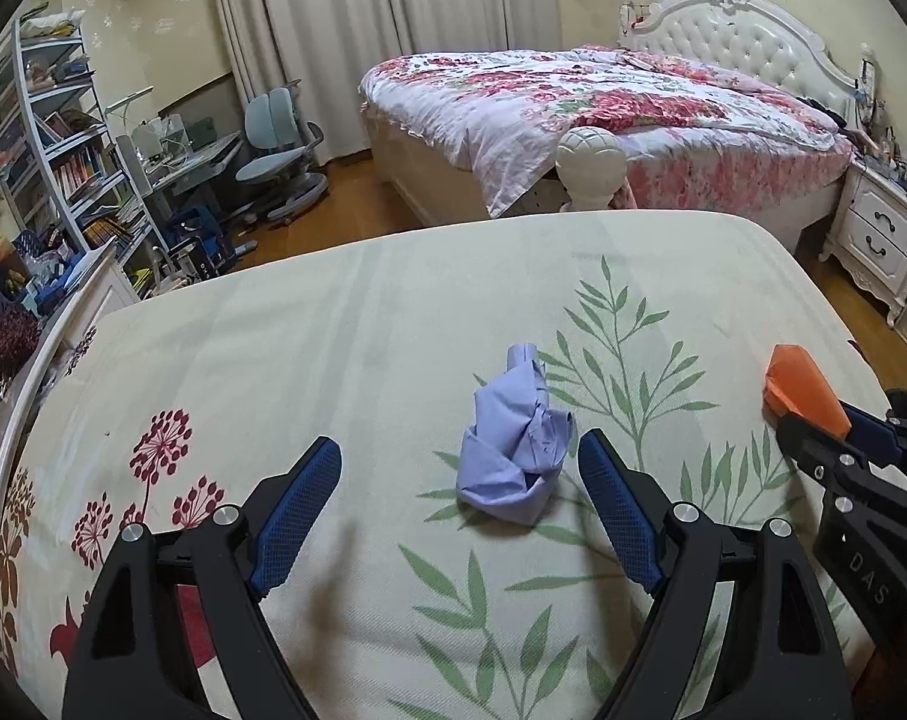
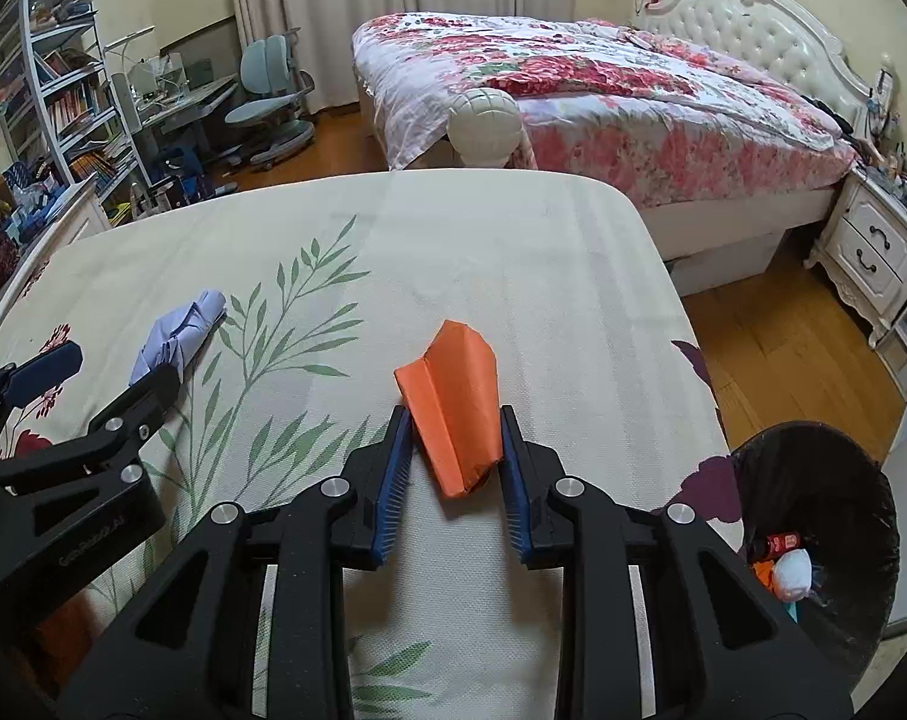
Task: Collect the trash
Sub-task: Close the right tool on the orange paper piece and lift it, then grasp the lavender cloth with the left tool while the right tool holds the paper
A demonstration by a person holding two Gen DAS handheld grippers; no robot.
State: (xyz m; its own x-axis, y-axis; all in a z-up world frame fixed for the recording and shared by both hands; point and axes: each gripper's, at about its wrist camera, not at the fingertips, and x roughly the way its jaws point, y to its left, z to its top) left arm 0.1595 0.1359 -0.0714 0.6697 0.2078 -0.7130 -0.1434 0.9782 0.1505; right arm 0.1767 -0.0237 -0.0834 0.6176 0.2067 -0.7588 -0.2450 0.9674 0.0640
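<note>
The right gripper (image 2: 453, 426) pinches folded orange paper (image 2: 456, 402) above a leaf-printed bedsheet (image 2: 513, 252); the left gripper (image 1: 459, 462), jaws spread, brackets crumpled blue paper (image 1: 516, 456). A black trash bin (image 2: 813, 540) stands near right; a floral-quilted bed (image 2: 603, 96) lies beyond.

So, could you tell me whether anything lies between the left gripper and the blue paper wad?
Nothing visible does. The left gripper is open above the mattress, and the blue paper wad lies just ahead, beside its right finger.
</note>
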